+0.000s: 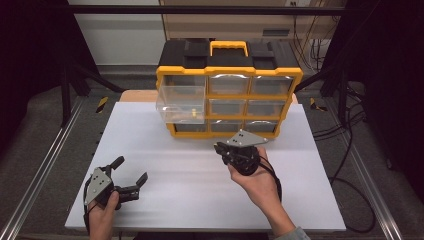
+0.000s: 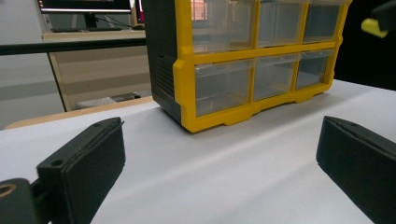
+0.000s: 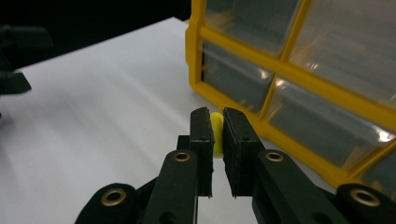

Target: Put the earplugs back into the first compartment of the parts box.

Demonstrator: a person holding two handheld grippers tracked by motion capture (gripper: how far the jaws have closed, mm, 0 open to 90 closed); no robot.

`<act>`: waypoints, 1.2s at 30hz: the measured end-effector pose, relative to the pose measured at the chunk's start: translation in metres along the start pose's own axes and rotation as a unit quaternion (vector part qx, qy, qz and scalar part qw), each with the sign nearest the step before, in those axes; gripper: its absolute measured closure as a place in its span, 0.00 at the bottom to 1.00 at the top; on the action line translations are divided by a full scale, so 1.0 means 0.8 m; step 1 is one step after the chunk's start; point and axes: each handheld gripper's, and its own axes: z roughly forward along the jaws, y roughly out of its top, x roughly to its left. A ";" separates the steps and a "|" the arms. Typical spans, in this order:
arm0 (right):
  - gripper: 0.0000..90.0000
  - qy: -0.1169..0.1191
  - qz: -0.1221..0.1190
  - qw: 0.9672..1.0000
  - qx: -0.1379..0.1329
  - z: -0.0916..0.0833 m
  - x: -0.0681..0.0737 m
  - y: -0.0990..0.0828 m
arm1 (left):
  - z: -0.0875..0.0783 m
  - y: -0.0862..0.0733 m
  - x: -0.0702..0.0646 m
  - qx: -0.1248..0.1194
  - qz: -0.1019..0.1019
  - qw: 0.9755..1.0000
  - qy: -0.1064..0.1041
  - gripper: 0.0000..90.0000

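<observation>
A yellow and black drawer organizer stands at the back middle of the white table. Its upper-left clear drawer is pulled out, and a small yellow piece lies inside it. My right gripper hovers just in front of the organizer's bottom row. In the right gripper view that gripper is shut on a small yellow piece, near the organizer's lower corner. My left gripper rests low at the front left, open and empty. The left gripper view has its jaws spread wide toward the organizer.
Metal rails run along both sides of the table. Cables lie on the floor at the right. Black frame posts stand behind the organizer on either side. The table front between the two grippers is bare white surface.
</observation>
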 end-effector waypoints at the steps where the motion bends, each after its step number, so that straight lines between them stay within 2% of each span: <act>1: 0.92 -0.002 0.000 1.000 -0.003 -0.002 -0.001 0.004 | 0.000 0.000 0.000 0.000 -0.001 1.000 0.000 0.01; 7: 0.92 0.001 -0.002 1.000 -0.023 -0.011 -0.007 0.027 | 0.000 0.000 0.000 0.001 0.000 1.000 0.000 0.01; 19: 0.92 -0.019 -0.019 0.998 -0.062 -0.038 -0.012 0.067 | 0.000 0.000 0.001 0.001 0.000 1.000 0.000 0.01; 28: 0.92 -0.039 -0.028 0.993 -0.108 -0.053 -0.015 0.109 | -0.001 0.000 0.000 0.001 0.001 1.000 0.001 0.01; 36: 0.92 -0.028 -0.013 0.990 -0.139 -0.050 -0.021 0.145 | 0.000 0.000 0.001 0.001 0.000 1.000 0.001 0.01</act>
